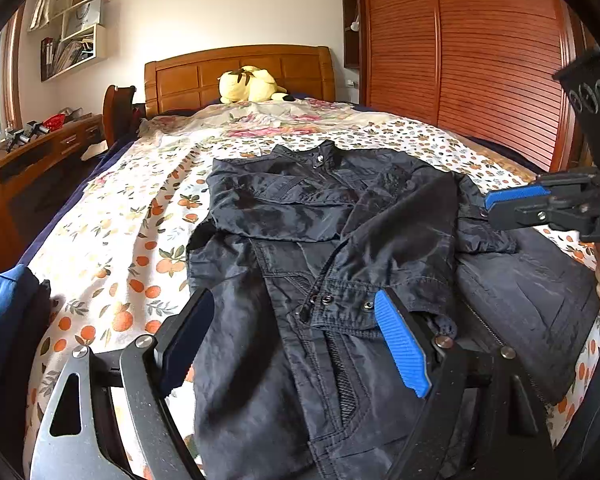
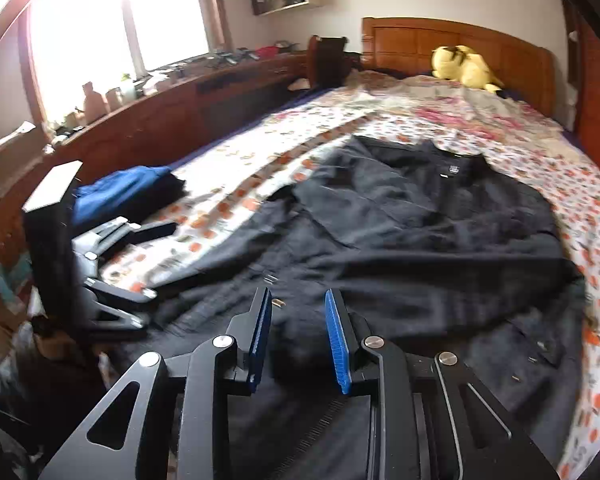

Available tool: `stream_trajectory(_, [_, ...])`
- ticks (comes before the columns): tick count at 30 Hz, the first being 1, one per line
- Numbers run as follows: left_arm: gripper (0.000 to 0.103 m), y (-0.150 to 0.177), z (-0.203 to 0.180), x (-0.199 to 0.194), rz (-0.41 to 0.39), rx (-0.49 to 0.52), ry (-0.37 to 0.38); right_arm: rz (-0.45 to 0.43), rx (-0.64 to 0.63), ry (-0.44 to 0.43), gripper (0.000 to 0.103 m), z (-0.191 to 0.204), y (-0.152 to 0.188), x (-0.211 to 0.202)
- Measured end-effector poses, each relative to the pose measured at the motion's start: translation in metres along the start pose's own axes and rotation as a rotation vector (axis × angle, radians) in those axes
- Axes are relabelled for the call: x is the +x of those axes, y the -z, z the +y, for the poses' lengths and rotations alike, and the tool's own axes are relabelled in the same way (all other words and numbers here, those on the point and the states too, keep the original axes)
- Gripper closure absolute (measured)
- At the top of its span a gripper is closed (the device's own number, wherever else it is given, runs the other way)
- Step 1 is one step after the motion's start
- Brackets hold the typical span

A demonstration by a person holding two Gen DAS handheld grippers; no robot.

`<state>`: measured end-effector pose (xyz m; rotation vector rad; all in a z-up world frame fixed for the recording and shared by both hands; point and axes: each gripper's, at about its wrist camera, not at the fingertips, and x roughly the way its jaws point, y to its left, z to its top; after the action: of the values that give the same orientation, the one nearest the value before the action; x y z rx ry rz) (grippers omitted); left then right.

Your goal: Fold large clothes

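Note:
A dark navy jacket [image 1: 332, 240] lies spread on the bed, collar toward the headboard, with both sleeves folded in across its front. My left gripper [image 1: 296, 336] is open and empty, hovering over the jacket's lower left part. My right gripper [image 2: 296, 328] is open and empty above the jacket [image 2: 400, 240] near its lower hem. The right gripper also shows in the left wrist view [image 1: 512, 200] over the jacket's right side. The left gripper shows in the right wrist view [image 2: 140, 256] at the jacket's left edge.
The bed has a floral orange-print sheet [image 1: 132, 216] and a wooden headboard [image 1: 240, 72] with a yellow plush toy [image 1: 252, 84]. A blue folded garment [image 2: 128, 192] lies at the bed's left edge. A wooden desk [image 2: 180, 112] runs along the left; a wooden wardrobe [image 1: 480, 52] stands right.

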<state>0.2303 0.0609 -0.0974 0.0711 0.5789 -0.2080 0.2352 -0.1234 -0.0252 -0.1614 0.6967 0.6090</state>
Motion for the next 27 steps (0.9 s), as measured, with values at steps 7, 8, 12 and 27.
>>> stream_trajectory(7, [0.02,0.003,-0.028,0.002,0.04,0.021,0.059,0.058,0.038,0.17,0.073,-0.054,0.044,0.021])
stream_trajectory(8, [0.02,0.003,-0.034,0.002,0.045,0.02,0.074,0.067,0.049,0.186,0.073,-0.063,0.052,0.025])
stream_trajectory(12, [0.02,0.0,-0.052,0.005,0.069,0.014,0.125,0.078,0.118,0.183,0.073,-0.084,0.07,0.037])
stream_trajectory(27, [0.051,-0.002,-0.095,0.04,0.198,0.015,0.061,0.005,0.247,0.096,0.071,-0.106,0.088,0.045])
